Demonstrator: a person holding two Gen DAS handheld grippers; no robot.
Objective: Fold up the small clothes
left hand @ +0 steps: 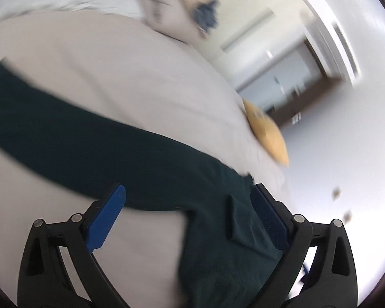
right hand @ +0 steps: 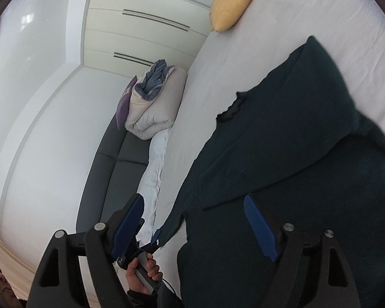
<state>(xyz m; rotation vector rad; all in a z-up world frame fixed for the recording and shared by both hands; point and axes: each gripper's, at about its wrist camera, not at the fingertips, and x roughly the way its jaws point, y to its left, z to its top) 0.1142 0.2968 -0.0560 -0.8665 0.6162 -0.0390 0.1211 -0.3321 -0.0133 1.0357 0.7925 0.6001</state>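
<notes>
While both tongs, left point(left hand: 190, 215) and right point(right hand: 195, 223), gape apart, the dark green garment point(right hand: 282, 141) lies on the bed point(right hand: 308, 7).

Home bedroom, bed point(right hand: 282, 12), wardrobe point(right hand: 141, 25), folded duvet point(right hand: 156, 107)

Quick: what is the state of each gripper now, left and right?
Left gripper: open, holding nothing; the dark green knit garment lies under it.
Right gripper: open, holding nothing.

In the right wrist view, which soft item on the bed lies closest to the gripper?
The dark green garment, spread right under the right gripper. The yellow cushion sits at the bed's far edge, and the rolled duvet bundle lies further along it.
</notes>
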